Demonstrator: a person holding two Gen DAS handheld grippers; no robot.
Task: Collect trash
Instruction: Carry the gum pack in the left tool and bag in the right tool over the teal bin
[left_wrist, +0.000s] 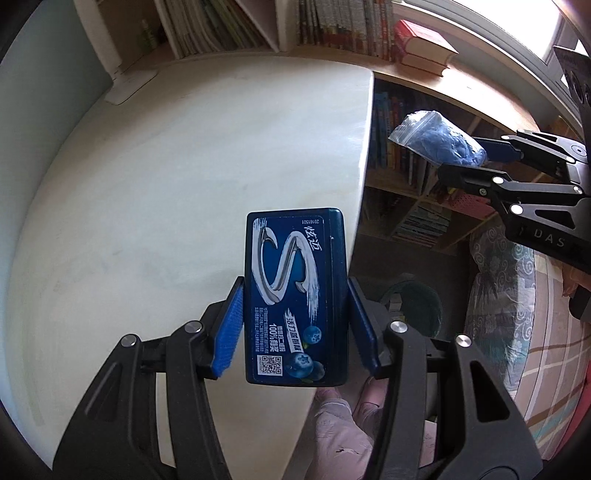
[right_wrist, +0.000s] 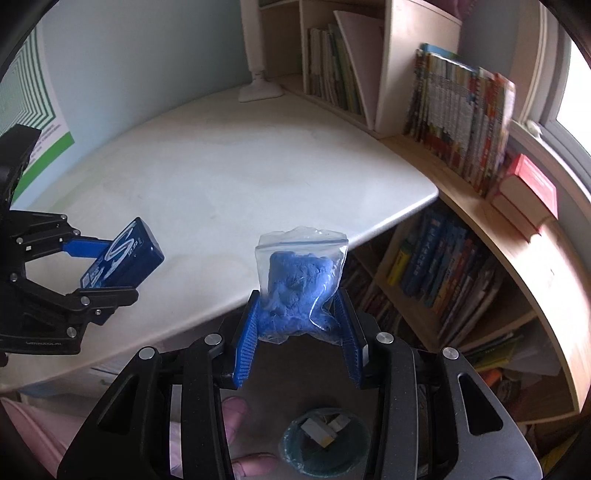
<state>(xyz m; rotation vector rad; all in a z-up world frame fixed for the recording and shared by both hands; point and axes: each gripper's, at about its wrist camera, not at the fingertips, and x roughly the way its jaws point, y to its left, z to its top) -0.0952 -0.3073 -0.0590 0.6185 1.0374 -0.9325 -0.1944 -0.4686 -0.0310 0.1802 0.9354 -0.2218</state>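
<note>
Ahead and below, a pale white desk (right_wrist: 221, 173) against a light blue-green wall (right_wrist: 147, 48). Beyond its far corner, cream cubbies of books (right_wrist: 332, 74). To the right, a curved wooden bookshelf (right_wrist: 454, 266) crammed with books under a bright window (left_wrist: 554, 33). Underneath, patterned floor covering (left_wrist: 546, 332).

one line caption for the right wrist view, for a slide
Right gripper holds a bag of blue putty above the bin.

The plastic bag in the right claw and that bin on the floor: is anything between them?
Nothing: the right wrist view shows only bare floor between bag and bin.
</note>
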